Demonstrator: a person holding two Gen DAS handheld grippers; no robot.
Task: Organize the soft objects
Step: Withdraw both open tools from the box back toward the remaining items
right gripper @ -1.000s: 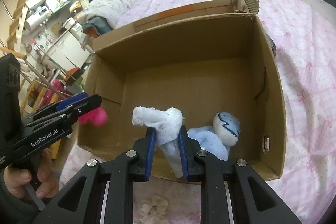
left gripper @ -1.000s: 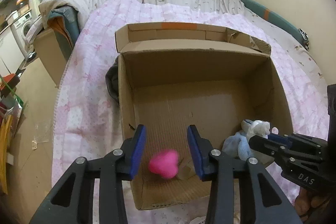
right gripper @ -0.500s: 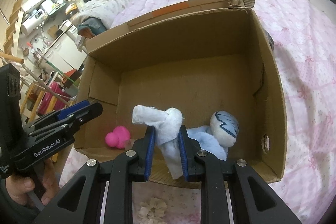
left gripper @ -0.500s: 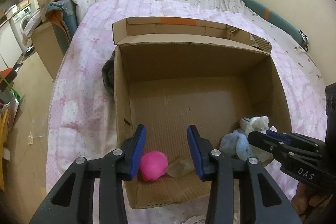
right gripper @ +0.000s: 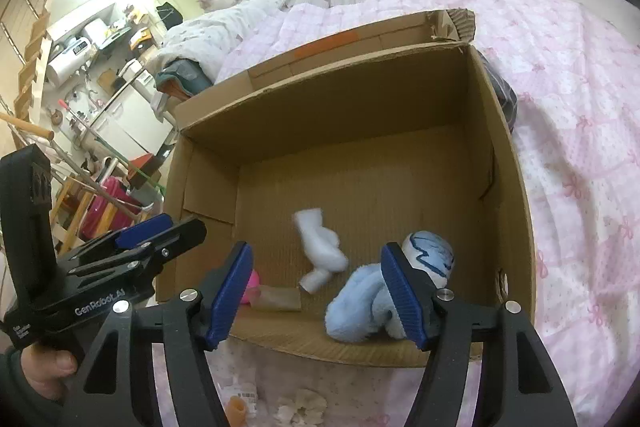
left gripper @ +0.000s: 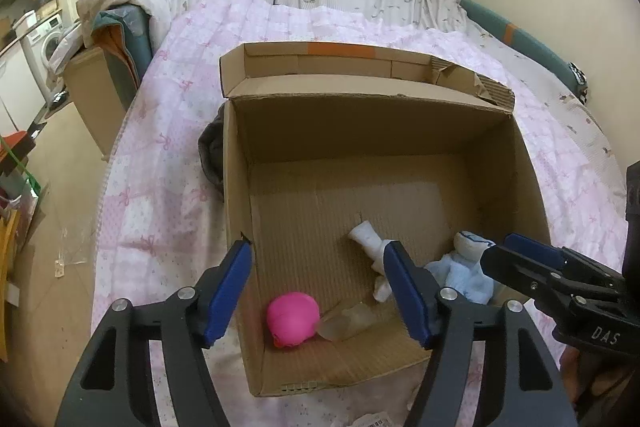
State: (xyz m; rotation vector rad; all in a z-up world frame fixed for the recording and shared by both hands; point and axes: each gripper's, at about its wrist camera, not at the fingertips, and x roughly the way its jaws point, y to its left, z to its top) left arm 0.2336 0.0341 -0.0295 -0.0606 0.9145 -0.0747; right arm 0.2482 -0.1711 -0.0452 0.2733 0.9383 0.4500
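Note:
An open cardboard box [left gripper: 360, 95] stands on the bed. A pink soft toy [left gripper: 293, 319] lies in its near left corner, beside a translucent scrap [left gripper: 348, 319]. A knotted white cloth [right gripper: 320, 247], blurred in the right wrist view, lies loose on the box floor. At the near right a light blue plush [right gripper: 360, 303] with a white head rests. My left gripper [left gripper: 318, 267] hangs over the box's near edge, jaws opening, nothing pressed between them. My right gripper [right gripper: 316, 259] is beside it, jaws opening, with the white cloth free below.
The box [right gripper: 320, 79] sits on a pink quilt [left gripper: 160, 155]. A dark cloth [left gripper: 212, 155] is wedged against its left wall. Small bits, one orange [right gripper: 235, 407], lie on the quilt in front. Left of the bed are the floor and cluttered furniture [left gripper: 36, 39].
The right gripper let go of the white cloth, which dropped onto the box floor. The left gripper's jaws spread wider. The pink toy came to rest in the near corner.

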